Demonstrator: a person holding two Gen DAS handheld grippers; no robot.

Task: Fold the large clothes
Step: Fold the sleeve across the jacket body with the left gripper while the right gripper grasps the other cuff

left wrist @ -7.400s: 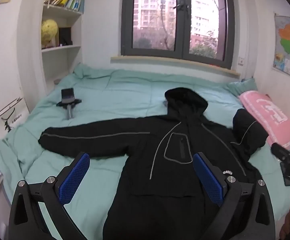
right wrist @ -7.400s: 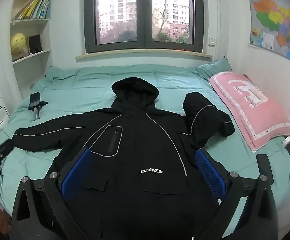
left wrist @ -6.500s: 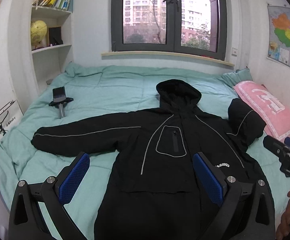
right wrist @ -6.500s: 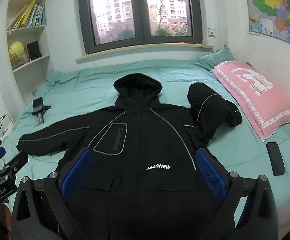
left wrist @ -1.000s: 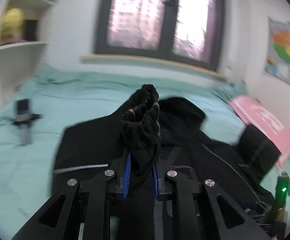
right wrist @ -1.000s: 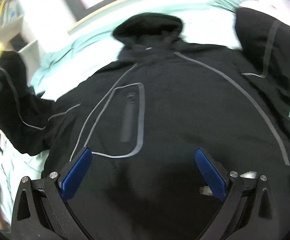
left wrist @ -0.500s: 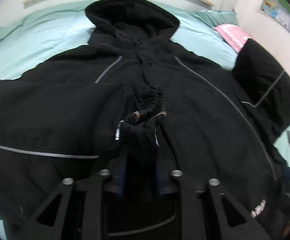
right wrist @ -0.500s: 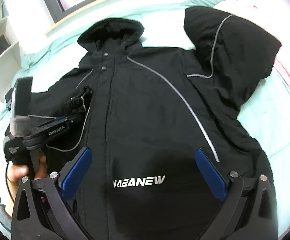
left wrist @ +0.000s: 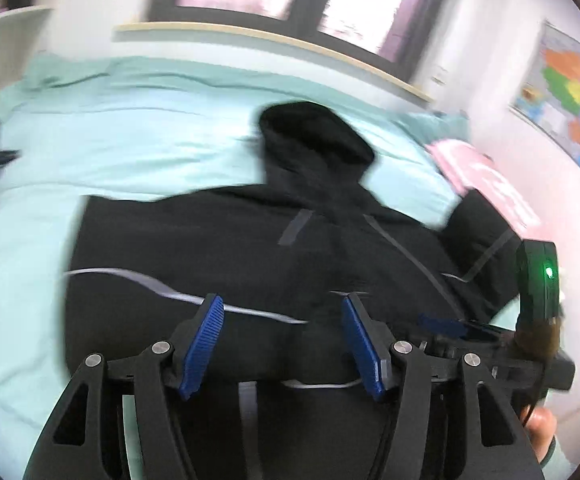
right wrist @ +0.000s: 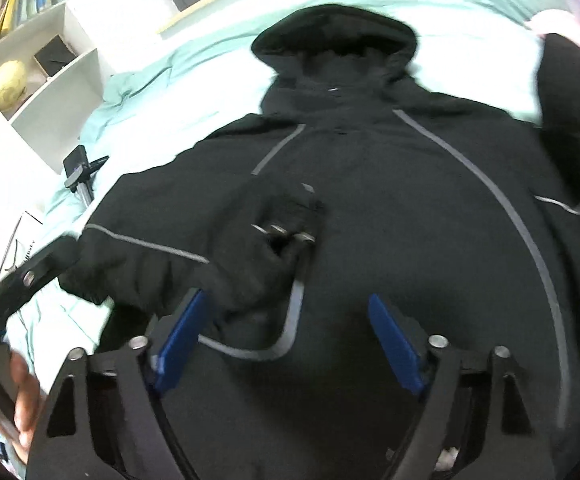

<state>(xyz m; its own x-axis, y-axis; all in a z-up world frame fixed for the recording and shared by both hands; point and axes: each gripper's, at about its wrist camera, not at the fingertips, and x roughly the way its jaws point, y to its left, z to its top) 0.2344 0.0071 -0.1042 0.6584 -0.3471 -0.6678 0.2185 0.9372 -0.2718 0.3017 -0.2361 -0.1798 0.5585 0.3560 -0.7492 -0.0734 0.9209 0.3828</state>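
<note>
Black padded jacket (right wrist: 390, 208) fills centre of both views, spread on teal bed (left wrist: 137, 136); one sleeve (right wrist: 193, 236) lies folded across chest, cuff centre frame. Left tongs (left wrist: 281, 344) wide, holding nothing. Right tongs (right wrist: 290, 340) wide, holding nothing.

Risk: bulky padding likely springs back, sleeve slides off chest; slippery shell may shift on duvet. Other sleeve, right edge, bunched.

Hidden: hem below frame; motion blur smears detail.
</note>
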